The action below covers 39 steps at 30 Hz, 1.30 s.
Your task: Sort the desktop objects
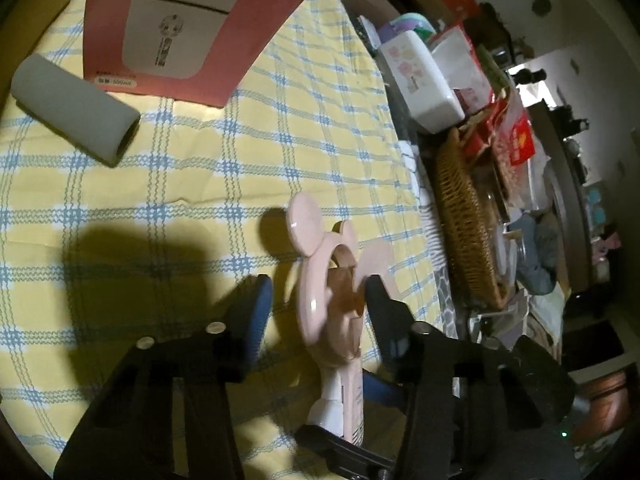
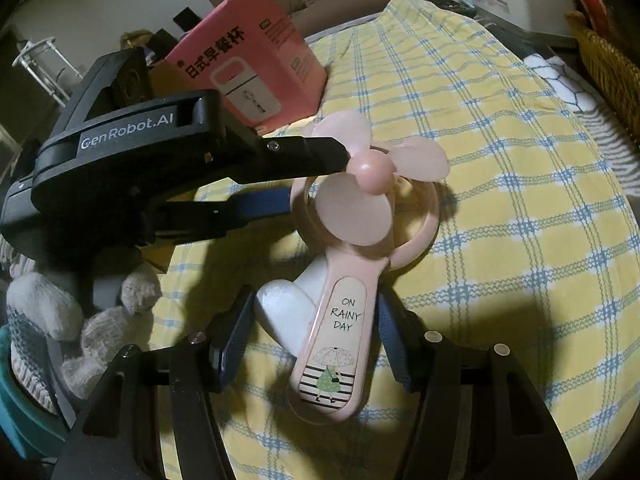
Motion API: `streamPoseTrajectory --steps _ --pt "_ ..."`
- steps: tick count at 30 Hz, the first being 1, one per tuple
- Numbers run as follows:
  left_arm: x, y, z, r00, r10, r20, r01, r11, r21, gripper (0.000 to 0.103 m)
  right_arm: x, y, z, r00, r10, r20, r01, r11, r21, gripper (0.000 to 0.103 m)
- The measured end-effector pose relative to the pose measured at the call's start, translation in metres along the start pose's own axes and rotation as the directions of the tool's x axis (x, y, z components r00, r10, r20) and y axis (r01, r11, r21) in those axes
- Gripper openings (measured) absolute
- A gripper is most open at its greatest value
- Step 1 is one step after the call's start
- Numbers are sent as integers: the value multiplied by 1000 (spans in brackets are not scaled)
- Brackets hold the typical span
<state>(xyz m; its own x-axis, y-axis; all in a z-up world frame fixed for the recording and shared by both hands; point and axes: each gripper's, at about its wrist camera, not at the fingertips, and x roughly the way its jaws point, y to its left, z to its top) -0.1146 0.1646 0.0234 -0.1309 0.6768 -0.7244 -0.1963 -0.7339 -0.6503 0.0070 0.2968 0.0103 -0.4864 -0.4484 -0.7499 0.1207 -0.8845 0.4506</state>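
Jaws of the left gripper (image 1: 320, 292) are standing around the head of the pink hand fan (image 1: 324, 300) in the left wrist view: the right finger is touching the fan's ring, while the left blue pad (image 1: 256, 316) is sitting apart from it with a gap showing, so this gripper is not yet clamping. The fan is being held above the yellow checked cloth (image 1: 200, 184) covering the table, with a grey tube (image 1: 76, 112) and a pink box (image 1: 192, 28) lying well apart beyond it. In the right wrist view, the jaws of the right gripper (image 2: 316, 332) are bracketing the fan's handle (image 2: 340, 340); the right pad is lying against the handle's edge and the left pad is meeting the white trigger lever (image 2: 288, 312), so the right gripper appears to be carrying the fan. The left gripper is reaching in from the side at the blades (image 2: 360, 184). Probable faults: the left finger is pressing on the soft blades rather than the ring, which is risking a bent blade; a one-sided push is tending to twist the fan out of the right jaws; squeezing the lever is likely spinning the blades against the finger.
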Motion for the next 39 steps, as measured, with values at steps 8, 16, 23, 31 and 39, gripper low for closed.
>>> streamPoseTrajectory --steps 8,16,23,31,39 --pt "-2 6 0 998 -58 1 58 997 -47 31 -3 -1 -2 1000 0 2 0 1000 5 61" --pt "-2 18 -9 994 -112 1 111 985 -128 31 1 1 1 1000 15 -2 -15 1000 23 61" --pt "-22 11 -8 987 -154 38 158 975 -158 26 -10 11 4 999 37 22 -37 999 33 61" --pt "-82 -12 0 972 -207 113 220 968 -121 26 -43 54 23 996 48 81 -47 999 -24 61" --pt "-170 -16 16 946 -238 220 260 962 -82 26 -68 126 53 990 68 123 -53 991 -122 61"
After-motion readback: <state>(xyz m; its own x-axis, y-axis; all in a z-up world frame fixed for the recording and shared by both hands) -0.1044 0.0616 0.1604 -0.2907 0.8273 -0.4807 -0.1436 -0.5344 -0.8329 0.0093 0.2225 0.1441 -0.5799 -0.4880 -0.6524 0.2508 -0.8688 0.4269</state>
